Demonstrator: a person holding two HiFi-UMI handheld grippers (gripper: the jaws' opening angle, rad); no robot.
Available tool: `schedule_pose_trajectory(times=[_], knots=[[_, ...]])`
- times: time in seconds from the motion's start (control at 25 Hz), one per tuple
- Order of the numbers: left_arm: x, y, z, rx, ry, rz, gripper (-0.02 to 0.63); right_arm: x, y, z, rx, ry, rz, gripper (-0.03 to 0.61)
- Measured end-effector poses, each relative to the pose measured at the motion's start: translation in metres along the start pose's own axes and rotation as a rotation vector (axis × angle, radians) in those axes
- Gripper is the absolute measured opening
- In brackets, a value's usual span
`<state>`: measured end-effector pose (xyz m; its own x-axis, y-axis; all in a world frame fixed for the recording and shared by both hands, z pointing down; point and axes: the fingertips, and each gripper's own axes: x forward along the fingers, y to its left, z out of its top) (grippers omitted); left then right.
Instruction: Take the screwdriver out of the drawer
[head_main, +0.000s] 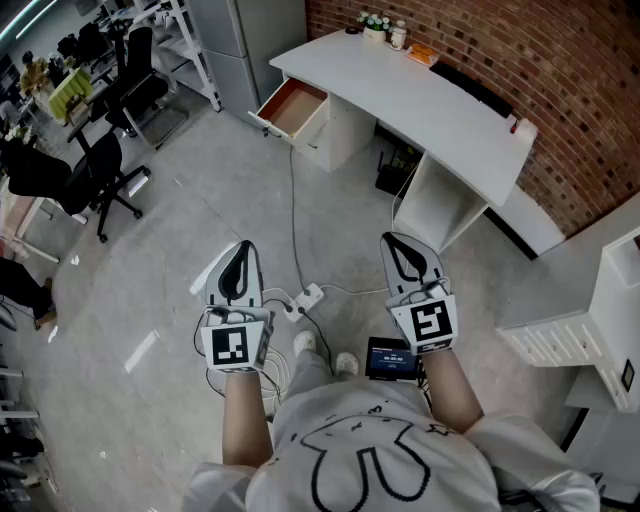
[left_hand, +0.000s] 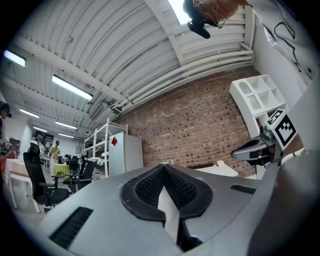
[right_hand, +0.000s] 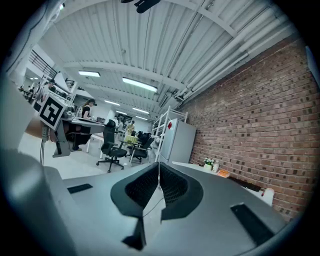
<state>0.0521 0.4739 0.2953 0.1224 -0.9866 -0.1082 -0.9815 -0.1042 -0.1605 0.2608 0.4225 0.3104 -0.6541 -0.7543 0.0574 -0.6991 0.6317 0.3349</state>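
The person stands on the grey floor (head_main: 200, 230), well back from the white desk (head_main: 440, 110) that runs along the brick wall (head_main: 570, 60). One pair of tongs is held out in front in each hand, both roughly level. The left tongs (left_hand: 164, 166) are closed, the dark ribbed pads meeting at the tip with nothing between them. The right tongs (right_hand: 159, 165) are closed too, with only a thin seam between the pads, and they are empty.

The drawer (head_main: 292, 107) at the desk's left end stands pulled open and shows a reddish-brown inside. It is far from both tongs. The screwdriver cannot be made out from here, as the drawer's contents are too small to tell.

On the desk's far end sit a small potted plant (head_main: 373, 22) and an orange item (head_main: 422, 55). A cable (head_main: 293, 220) trails across the floor from the desk towards a white power strip (head_main: 305, 297) near the person's feet, between the two tongs. A small dark device with a lit screen (head_main: 390, 357) hangs just beside the right forearm. Black office chairs (head_main: 95, 180) stand off to the left, and a white shelf unit (head_main: 615, 300) is at the right edge
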Motion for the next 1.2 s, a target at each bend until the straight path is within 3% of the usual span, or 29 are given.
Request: schedule_pose_trajectory(times=[0.32,0.68,0.84,1.2], knots=[[0.018,0.051,-0.012,-0.014,0.001,0.005,0.012,0.025,-0.021,0.003,0.022,0.037,-0.088,0.021],[0.055,0.113,-0.033,-0.035,-0.013,-0.033,0.012,0.085,-0.004,0.015,-0.016,0.041,-0.115,0.021],[0.078,0.138,-0.038,-0.038,-0.022,-0.058,0.012,0.111,-0.002,0.020,0.017,0.043,-0.158,0.021],[0.107,0.168,-0.054,-0.047,-0.018,-0.114,0.012,0.140,0.005,0.017,0.017,0.066,-0.214,0.021]])
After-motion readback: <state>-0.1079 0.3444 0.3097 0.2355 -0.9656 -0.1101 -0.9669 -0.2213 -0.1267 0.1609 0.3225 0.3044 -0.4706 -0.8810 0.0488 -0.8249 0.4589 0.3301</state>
